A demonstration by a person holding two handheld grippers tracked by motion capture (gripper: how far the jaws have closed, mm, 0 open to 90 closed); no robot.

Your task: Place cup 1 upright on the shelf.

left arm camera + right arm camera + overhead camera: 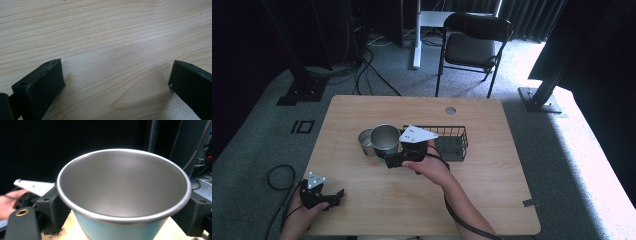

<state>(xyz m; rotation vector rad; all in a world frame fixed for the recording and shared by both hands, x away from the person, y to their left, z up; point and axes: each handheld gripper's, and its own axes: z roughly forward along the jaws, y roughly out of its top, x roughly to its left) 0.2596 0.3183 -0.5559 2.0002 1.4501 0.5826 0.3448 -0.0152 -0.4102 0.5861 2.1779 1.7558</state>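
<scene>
Right gripper with teal cup above pale wood table, grey carpet around.

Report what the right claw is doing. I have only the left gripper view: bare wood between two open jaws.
Observer: The right claw is shut on a cup with a steel inside and a teal outside, one jaw on each side.
Operator: Tell me what stands near that cup.
Observer: A second, smaller metal cup stands right beside it on the table, on the side away from the hand.
Operator: Now name any container on the table.
Observer: A black wire basket sits just beyond the right hand, toward the table's far edge.
</scene>
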